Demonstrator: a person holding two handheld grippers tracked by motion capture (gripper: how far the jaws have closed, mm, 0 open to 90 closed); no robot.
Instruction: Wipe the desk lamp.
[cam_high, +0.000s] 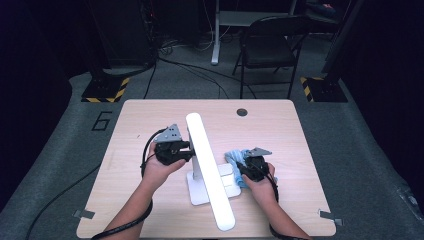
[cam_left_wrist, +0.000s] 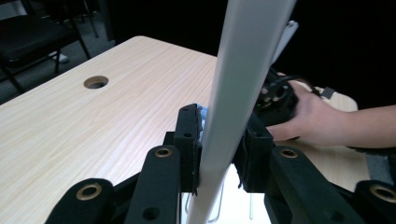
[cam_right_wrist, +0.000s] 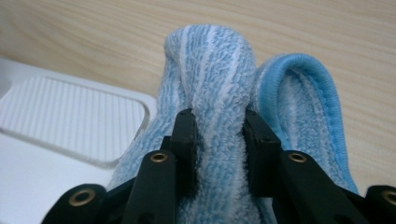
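Both forearms reach in from the near table edge. The left gripper (cam_high: 187, 146) points sideways toward the right, its jaws clamped on the lamp bar (cam_left_wrist: 229, 98). The right gripper (cam_high: 239, 167) points leftward and low, jaws pinching a bunched fold of blue cloth (cam_right_wrist: 215, 70)

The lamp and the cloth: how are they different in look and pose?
The lamp is white, smooth and rigid; the cloth is blue-and-white striped, fluffy and folded. The lamp's bar stands raised on its base; the cloth lies low on the table, against that base. Both are clamped: the lamp by the left gripper, the cloth by the right gripper.
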